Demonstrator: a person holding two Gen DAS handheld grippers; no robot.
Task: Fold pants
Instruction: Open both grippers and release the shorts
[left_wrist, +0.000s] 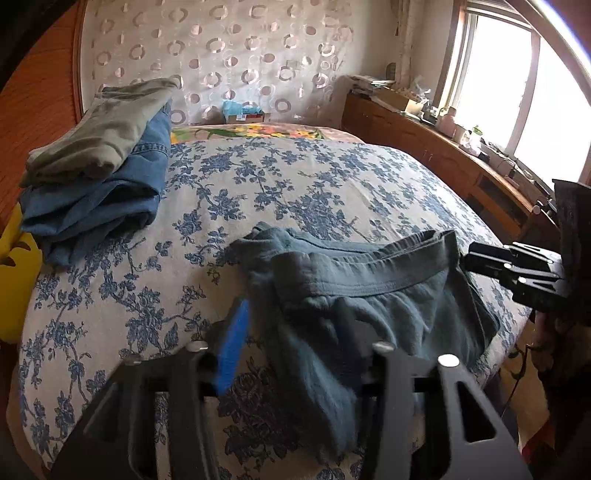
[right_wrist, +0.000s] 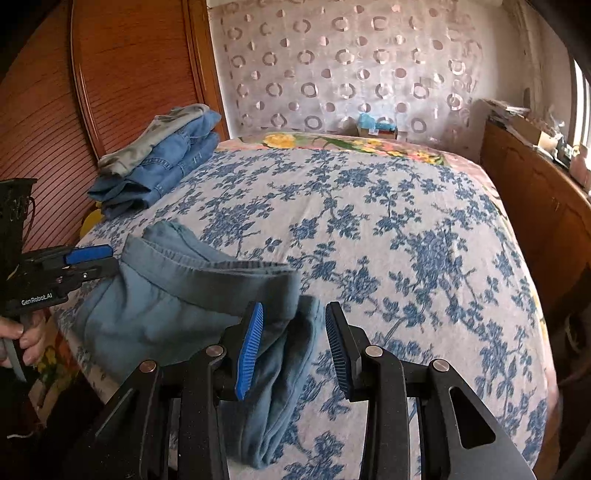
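One pair of grey-blue pants, bunched, waistband up, lying at the near edge of the bed; part of the cloth hangs over that edge.

Left gripper: jaws parted, cloth between them, one blue pad clear of the fabric, the other finger hidden behind it. Cannot tell if it presses.

Right gripper: jaws apart, both pads bare, fabric lying loose between them, not pinched.

Far left corner of the bed: one stack of two folded garments, blue jeans below, grey-green trousers on top.

One person's hand on the left gripper's handle.
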